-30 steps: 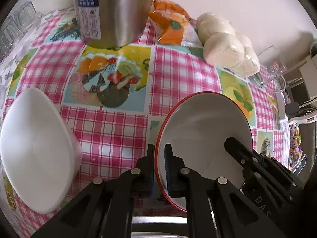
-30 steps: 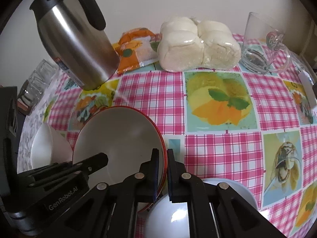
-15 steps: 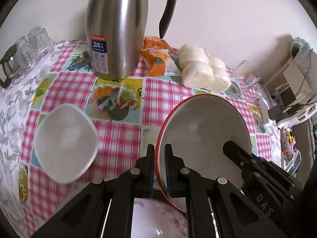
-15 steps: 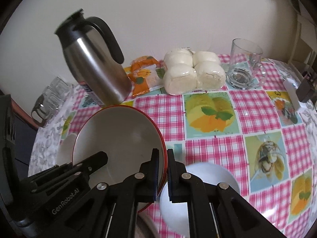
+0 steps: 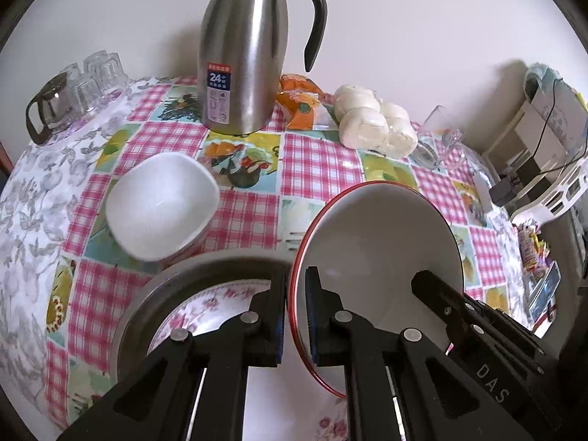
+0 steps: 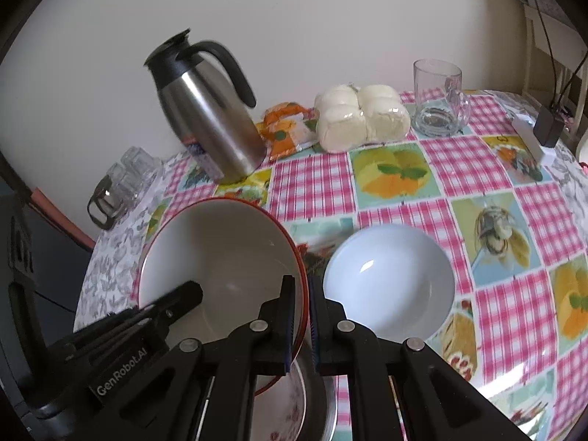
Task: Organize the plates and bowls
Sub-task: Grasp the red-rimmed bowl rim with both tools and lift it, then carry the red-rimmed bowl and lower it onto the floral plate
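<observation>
Bowl with red rim (image 5: 382,242) is the item in hand: both tools have it, lifted clear of the counter (image 6: 422,183) and tilted. The left hand-held gripper (image 5: 296,316) is clamped shut on one side of the rim, one finger inside the bowl and one outside; the right hand-held gripper (image 6: 301,319) is clamped the same way on the opposite side. In each wrist view the other tool shows as a black arm reaching into the bowl.

Position: the bowl hangs over the near edge of the counter, directly above a flower-patterned dish (image 5: 205,308) that sits inside a grey metal basin (image 5: 132,316). Whether the bowl touches that dish cannot be told; from the left wrist view it appears to be just above it.

Items not yet gathered: a white squarish bowl (image 5: 161,202) stands alone to the left, near the steel thermos jug (image 5: 242,55); a round white bowl (image 6: 389,283) stands alone to the right, just beside the held bowl. Both are empty and upright.

Assessment of progress: early to middle. One dish looks to be in the basin and a second is being carried, probably to stack on it. Two bowls remain loose on the counter, so at least half the work appears outstanding.

Bystanders to the task: wrapped buns (image 6: 362,117), an orange packet (image 6: 286,128), a glass mug (image 6: 439,99) and small glasses (image 5: 88,84) along the wall side.
</observation>
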Demonstrator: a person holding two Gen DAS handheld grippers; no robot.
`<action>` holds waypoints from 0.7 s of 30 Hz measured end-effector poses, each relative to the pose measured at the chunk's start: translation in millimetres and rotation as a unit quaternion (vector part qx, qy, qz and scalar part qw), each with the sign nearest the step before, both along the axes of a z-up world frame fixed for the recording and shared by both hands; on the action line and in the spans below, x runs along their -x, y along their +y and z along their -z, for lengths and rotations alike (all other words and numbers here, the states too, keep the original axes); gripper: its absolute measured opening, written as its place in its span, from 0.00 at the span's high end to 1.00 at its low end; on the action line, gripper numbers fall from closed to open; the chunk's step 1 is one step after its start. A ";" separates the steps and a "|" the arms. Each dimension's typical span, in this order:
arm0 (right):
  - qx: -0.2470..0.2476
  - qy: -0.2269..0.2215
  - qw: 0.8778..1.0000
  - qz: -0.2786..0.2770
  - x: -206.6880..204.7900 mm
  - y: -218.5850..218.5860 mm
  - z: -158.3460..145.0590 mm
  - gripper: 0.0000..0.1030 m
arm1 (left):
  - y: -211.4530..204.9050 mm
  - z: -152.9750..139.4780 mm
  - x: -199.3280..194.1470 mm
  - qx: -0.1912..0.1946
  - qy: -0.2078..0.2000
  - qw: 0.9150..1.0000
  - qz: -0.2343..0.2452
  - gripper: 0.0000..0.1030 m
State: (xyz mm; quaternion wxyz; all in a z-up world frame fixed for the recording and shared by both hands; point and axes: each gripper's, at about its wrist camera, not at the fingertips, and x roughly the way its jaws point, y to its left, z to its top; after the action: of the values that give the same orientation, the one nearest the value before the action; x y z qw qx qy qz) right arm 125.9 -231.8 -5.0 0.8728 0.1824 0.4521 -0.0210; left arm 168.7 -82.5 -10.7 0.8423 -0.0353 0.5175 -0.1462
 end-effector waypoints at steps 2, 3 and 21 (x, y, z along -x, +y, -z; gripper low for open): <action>-0.003 0.003 1.000 0.000 5.4 3.5 1.7 0.92 | 4.7 3.2 4.3 0.004 0.005 1.000 -0.003 0.91; -0.001 0.002 1.000 0.000 8.3 5.9 1.1 0.92 | 6.7 3.9 6.6 0.006 0.007 1.000 -0.004 0.91; -0.004 -0.005 1.000 -0.018 46.9 40.8 -1.7 0.90 | 51.5 3.6 45.3 0.041 0.008 0.999 -0.031 0.91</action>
State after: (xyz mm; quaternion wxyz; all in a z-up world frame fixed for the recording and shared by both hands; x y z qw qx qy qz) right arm 79.0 -191.0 -3.3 0.8745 0.1773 0.4515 -0.0025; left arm 123.3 -30.9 -14.3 0.8403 -0.0867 0.5165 -0.1402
